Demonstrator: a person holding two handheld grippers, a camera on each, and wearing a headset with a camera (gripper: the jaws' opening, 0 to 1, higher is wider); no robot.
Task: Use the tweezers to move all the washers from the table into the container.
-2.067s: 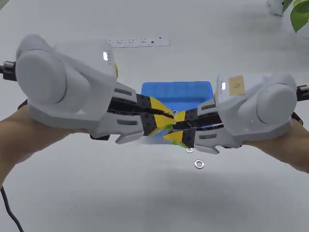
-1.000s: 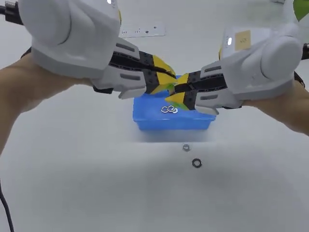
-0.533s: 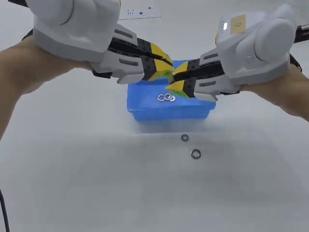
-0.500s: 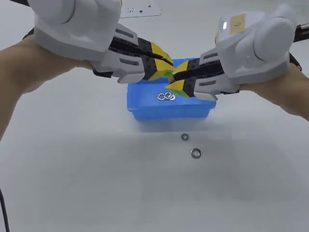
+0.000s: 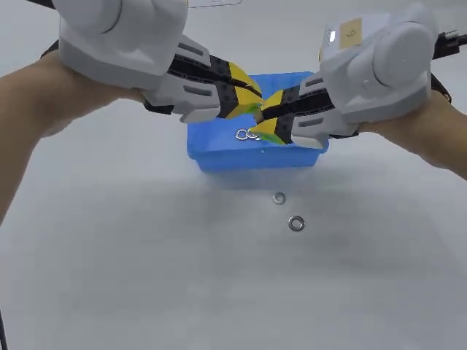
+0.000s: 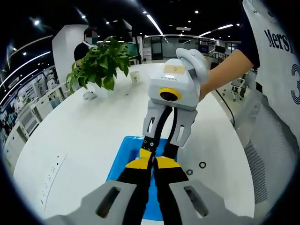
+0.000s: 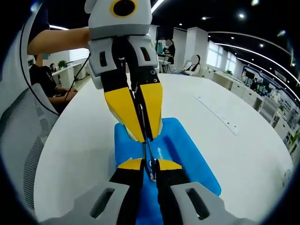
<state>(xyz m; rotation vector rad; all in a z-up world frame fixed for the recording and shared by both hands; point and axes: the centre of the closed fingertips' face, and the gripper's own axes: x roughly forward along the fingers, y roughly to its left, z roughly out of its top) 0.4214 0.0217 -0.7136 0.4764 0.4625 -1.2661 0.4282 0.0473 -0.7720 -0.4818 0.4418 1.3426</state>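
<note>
The washer cluster (image 5: 244,135) lies inside the blue container (image 5: 219,154), upper centre of the head view. Two loose washers (image 5: 279,197) rest on the table (image 5: 146,277) below it. The left gripper (image 5: 253,100) and right gripper (image 5: 260,128), jaws closed, pinch the tweezers (image 7: 149,161) above the container.

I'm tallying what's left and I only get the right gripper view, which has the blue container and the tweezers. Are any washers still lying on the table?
Observer: Yes, two in the head view: a near washer and a far washer, both on the person's side of the blue container.
Operator: Are they touching each other?
Observer: No, they lie apart on the bare table.
Operator: Anything in the container under my tweezers yet?
Observer: Yes, a small cluster of washers lies inside it.
</note>
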